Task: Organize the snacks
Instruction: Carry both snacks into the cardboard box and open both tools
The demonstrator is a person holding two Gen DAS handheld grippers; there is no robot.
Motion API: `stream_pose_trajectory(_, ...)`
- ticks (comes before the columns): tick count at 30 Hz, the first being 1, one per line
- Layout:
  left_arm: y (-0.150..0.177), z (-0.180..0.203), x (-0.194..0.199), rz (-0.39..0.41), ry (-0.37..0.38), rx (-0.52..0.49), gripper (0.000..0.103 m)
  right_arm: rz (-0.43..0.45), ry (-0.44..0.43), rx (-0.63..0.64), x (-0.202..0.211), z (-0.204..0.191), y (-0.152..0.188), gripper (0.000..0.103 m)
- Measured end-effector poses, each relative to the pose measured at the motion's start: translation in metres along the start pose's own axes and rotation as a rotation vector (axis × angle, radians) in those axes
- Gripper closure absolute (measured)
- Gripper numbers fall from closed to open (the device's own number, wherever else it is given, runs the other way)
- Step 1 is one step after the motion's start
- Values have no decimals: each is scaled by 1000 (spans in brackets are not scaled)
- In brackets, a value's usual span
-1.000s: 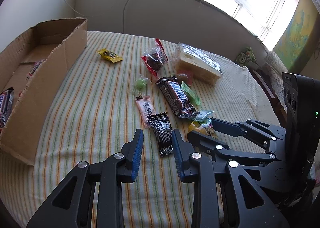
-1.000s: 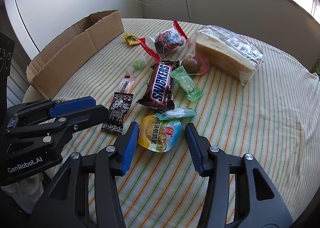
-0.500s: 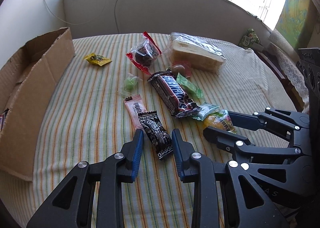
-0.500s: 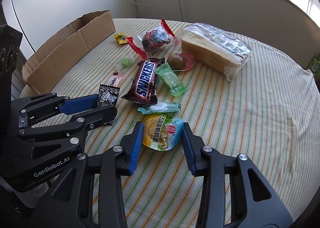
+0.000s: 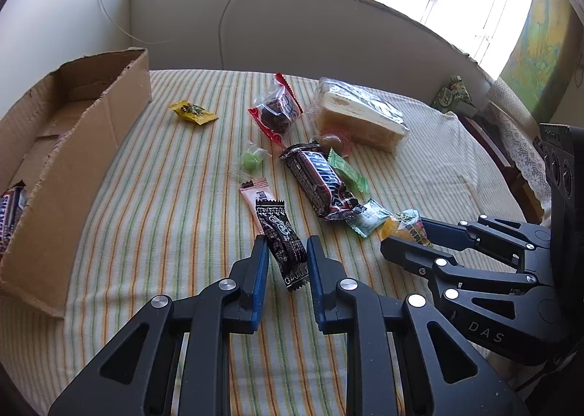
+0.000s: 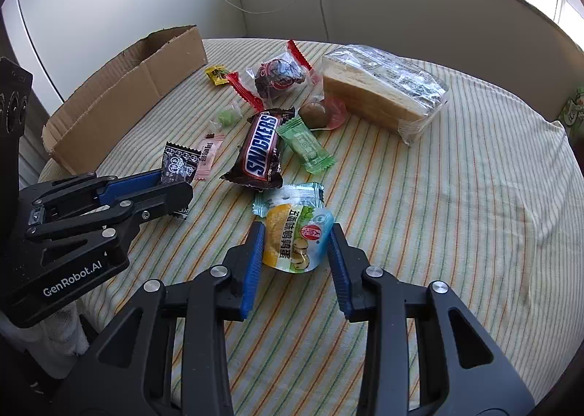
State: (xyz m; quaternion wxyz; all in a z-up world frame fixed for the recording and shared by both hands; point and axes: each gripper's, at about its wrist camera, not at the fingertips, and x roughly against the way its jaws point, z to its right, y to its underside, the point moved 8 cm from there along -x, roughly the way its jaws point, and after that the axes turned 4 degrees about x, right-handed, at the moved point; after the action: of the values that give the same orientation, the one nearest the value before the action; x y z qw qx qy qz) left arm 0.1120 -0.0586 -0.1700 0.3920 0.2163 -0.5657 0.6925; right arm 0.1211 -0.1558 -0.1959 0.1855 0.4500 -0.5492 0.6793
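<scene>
Snacks lie scattered across a round table with a striped cloth (image 6: 456,197), and a long cardboard box (image 5: 84,146) sits open at the far left with one chocolate bar already inside. The left gripper (image 5: 284,259) has just been closing its jaws around a small black packet (image 5: 281,241); the pads look close to its sides, though I cannot tell whether they press it yet. The right gripper (image 6: 295,244) has also just been closing, with a yellow and blue pouch (image 6: 297,241) between its jaws, the blue pads touching or almost touching both edges. Both packets rest on the cloth. A chocolate bar (image 6: 262,151), a green wafer (image 6: 306,147) and a wrapped sandwich (image 6: 383,91) wait farther back. To grip well, each hand likely needs to squeeze until the wrapper is firm (thin foil slips easily), then lift straight up before carrying toward the box.
</scene>
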Motion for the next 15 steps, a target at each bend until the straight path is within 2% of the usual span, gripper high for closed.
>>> stream_pose_trajectory(7, -9, -7, 22, 47, 8, 9, 84, 25, 4, -6, 14, -3, -9, 67)
stream_pose_trajectory(15, -21, -27, 47, 115, -4, 42, 84, 70, -15, 15, 27, -22, -40, 67)
